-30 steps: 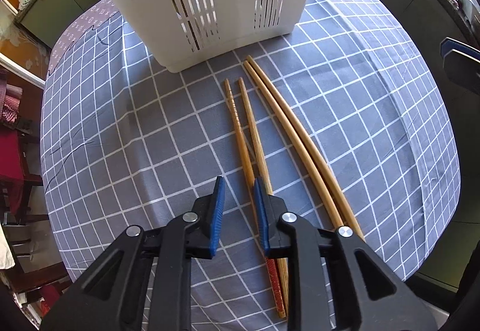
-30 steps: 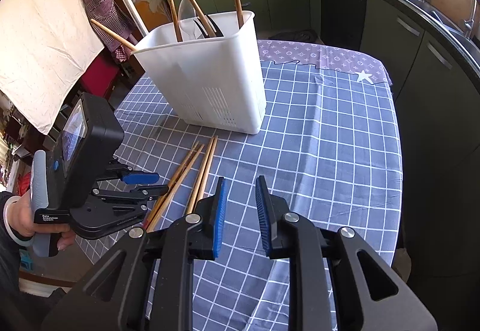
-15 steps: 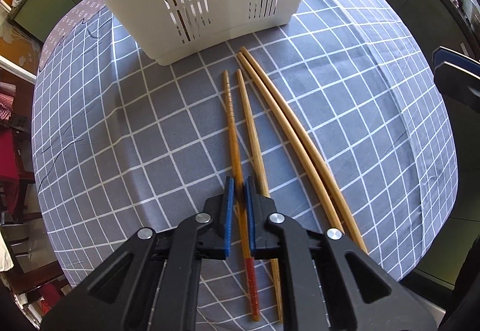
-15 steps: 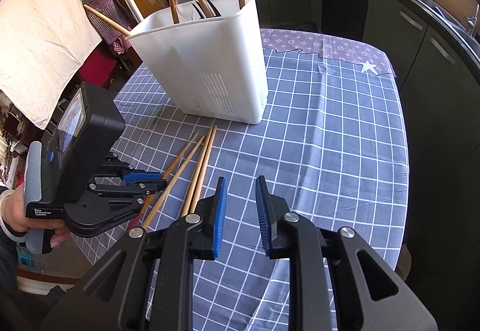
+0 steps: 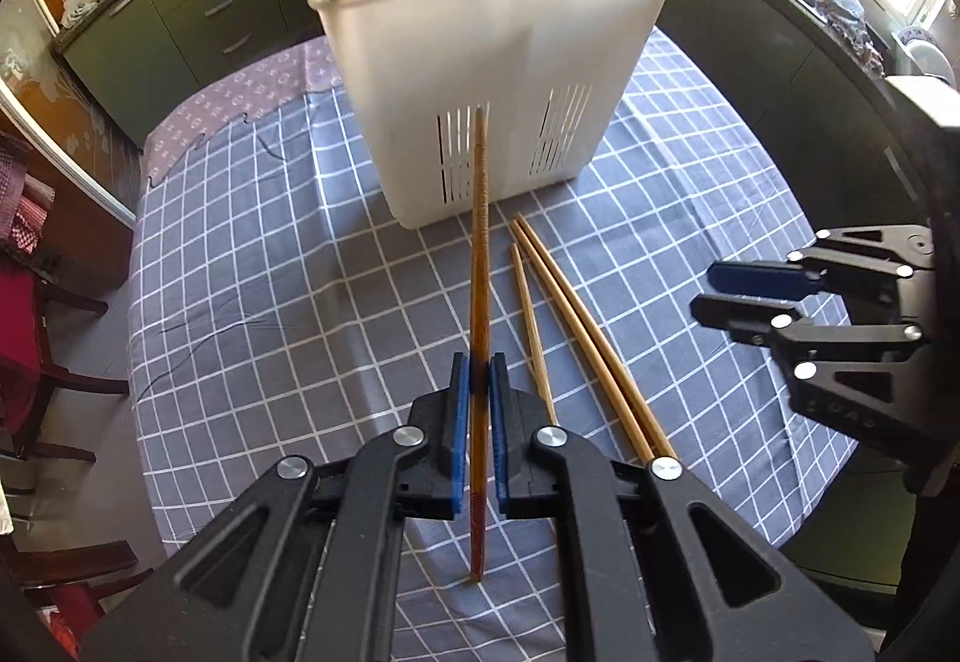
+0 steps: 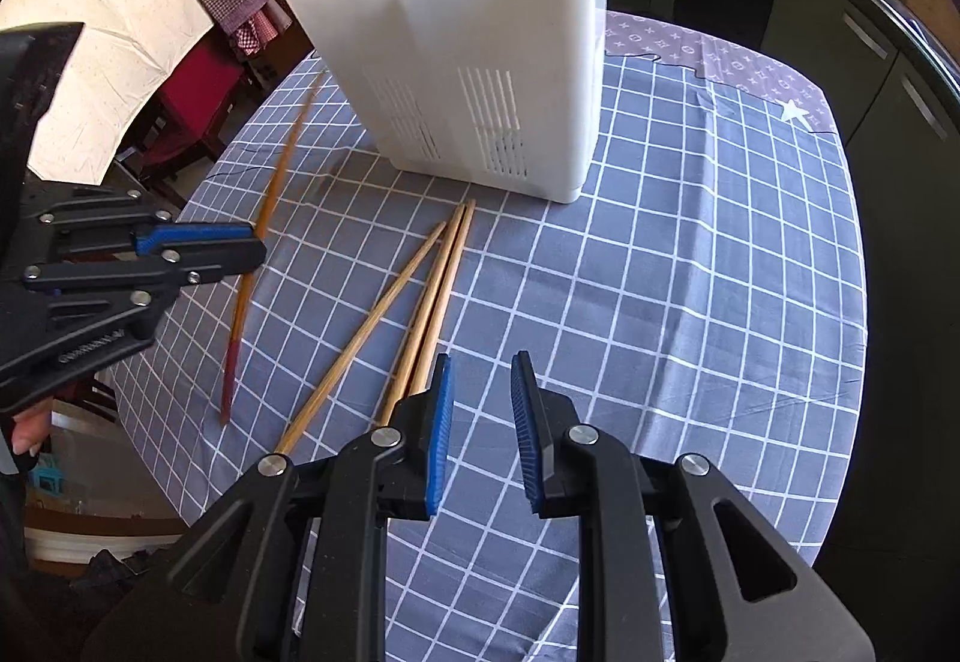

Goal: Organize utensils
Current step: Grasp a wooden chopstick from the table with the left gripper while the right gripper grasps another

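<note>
Now the left gripper (image 5: 475, 398) pinches one red-tipped chopstick (image 5: 479, 266), lifted before the white holder (image 5: 492, 80). Three chopsticks (image 6: 420, 296) lie on the checked cloth (image 6: 690, 272). Beside them, the right gripper (image 6: 480, 422) stands spread, empty.

left gripper (image 5: 475, 383) clamped on red-tipped chopstick (image 5: 479, 266), lifted | three chopsticks (image 5: 576, 326) on worktop (image 5: 270, 290) | white caddy (image 5: 486, 80) behind

No readable text, small lettering on the left tool (image 6: 198, 248) body too blurred
</note>
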Demonstrator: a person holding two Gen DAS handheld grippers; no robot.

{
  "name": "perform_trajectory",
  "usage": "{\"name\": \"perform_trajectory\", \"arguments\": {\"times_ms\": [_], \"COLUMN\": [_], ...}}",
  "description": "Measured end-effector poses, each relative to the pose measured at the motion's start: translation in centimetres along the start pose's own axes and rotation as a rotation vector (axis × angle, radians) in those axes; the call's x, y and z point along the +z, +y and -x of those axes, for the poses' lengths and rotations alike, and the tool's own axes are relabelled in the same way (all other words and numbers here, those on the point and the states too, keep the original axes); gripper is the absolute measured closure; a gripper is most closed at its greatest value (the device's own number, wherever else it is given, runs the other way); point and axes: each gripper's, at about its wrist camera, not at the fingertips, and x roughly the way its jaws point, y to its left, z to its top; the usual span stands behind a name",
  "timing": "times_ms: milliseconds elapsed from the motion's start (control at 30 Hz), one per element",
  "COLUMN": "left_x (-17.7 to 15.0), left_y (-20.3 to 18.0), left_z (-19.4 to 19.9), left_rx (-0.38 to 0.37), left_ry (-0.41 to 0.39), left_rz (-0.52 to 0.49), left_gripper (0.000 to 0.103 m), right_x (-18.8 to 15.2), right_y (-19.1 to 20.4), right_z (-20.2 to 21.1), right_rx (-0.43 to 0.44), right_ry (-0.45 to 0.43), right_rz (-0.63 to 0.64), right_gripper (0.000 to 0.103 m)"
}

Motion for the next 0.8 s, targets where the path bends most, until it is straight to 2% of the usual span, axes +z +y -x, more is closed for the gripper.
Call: {"name": "perform_trajectory", "arguments": {"times_ms": [267,533,800], "left_x": [-0.3,-0.6,-1.2], "left_y": [-0.1,0.3,0.6], "left_z": [4.8,5.1,5.4], "left_rx": [0.022,0.011,0.006], "left_ry": [-0.153,-0.167,-0.173], "left_rz": [0.0,0.006,0.002], "left_gripper": [0.096,0.096,0.096], "right_x": [1.2,2.2,2.7], "right_y": [1.6,2.4,2.7], "right_z": [-2.4,-5.3,-7.0], "right_rx": [-0.004,-0.026,-0.067], "right_ry": [0.058,0.132,0.168], "right_rz": [0.028,0.044,0.05], "right_gripper": [0.083,0.083,0.084]}}
